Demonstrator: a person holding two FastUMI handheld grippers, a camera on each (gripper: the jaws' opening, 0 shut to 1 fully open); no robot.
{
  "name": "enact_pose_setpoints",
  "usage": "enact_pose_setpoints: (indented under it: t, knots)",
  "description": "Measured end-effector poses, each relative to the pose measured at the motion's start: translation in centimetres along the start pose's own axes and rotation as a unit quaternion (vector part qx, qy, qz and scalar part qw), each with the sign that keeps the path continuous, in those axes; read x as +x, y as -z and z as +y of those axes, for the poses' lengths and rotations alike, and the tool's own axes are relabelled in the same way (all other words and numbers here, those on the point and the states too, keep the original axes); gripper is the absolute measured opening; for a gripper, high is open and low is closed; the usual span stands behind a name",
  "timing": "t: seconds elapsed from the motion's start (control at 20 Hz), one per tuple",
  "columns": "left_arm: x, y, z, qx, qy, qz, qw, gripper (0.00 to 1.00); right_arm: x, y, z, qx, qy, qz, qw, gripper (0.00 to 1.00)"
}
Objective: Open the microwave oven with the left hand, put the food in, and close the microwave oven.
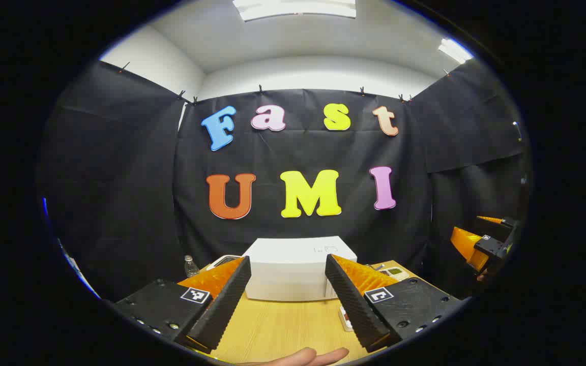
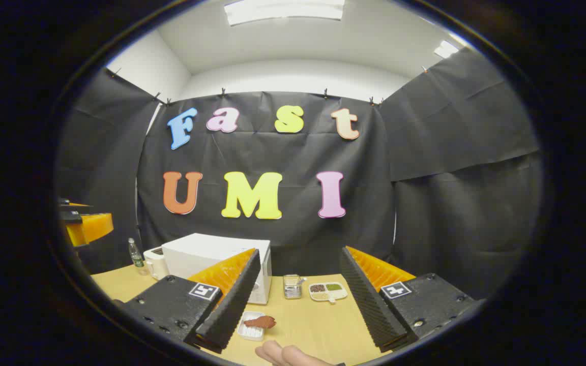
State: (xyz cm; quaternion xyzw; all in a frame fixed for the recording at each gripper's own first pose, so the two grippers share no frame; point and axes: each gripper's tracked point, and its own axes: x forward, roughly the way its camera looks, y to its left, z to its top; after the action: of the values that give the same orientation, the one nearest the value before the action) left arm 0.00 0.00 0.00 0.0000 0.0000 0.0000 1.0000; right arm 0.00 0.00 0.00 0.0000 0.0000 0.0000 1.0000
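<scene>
Two hand-held grippers, both spread wide, gripping nothing. Left hand-held gripper [image 1: 287, 300] aimed straight at the closed microwave [image 1: 293, 274] dead ahead on the worktop [image 1: 272, 325], so nearer for the door. Right hand-held gripper [image 2: 298, 300] sees it off to its left. Food [image 2: 260, 322] on a small tray just below, near. Door handle hard to make out.

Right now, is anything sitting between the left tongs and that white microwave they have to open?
Nothing visible does. In the left gripper view the left tongs stand open, and bare wooden table runs from them to the closed microwave. The small dish of food lies off to the side.
</scene>
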Motion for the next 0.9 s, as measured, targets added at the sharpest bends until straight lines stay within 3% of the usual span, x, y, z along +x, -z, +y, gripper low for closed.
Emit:
enact_pose_setpoints:
  t: [0.05, 0.1, 0.75, 0.8, 0.9]
  knots:
    - [-0.3, -0.2, 0.7, -0.001, -0.005, -0.004, 1.000, 0.86, -0.1, -0.2, 0.0, 0.001, -0.001, -0.001, 1.000, 0.92]
    - [-0.4, -0.4, 1.2, -0.003, -0.011, -0.006, 1.000, 0.94, -0.1, -0.4, -0.1, 0.000, 0.000, -0.002, 1.000, 0.92]
    - [0.0, 0.3, 2.6, -0.007, -0.021, -0.005, 1.000, 0.94, -1.0, -1.8, -2.6, -0.024, 0.023, -0.033, 0.999, 0.92]
    - [0.0, 0.6, 2.6, -0.007, -0.023, -0.002, 1.000, 0.94, -0.9, -1.6, -2.9, -0.024, 0.024, -0.032, 0.999, 1.00]
    - [0.4, 0.5, 2.7, -0.008, -0.027, -0.005, 1.000, 0.94, -0.7, -1.2, -3.0, -0.027, 0.024, -0.029, 0.999, 1.00]
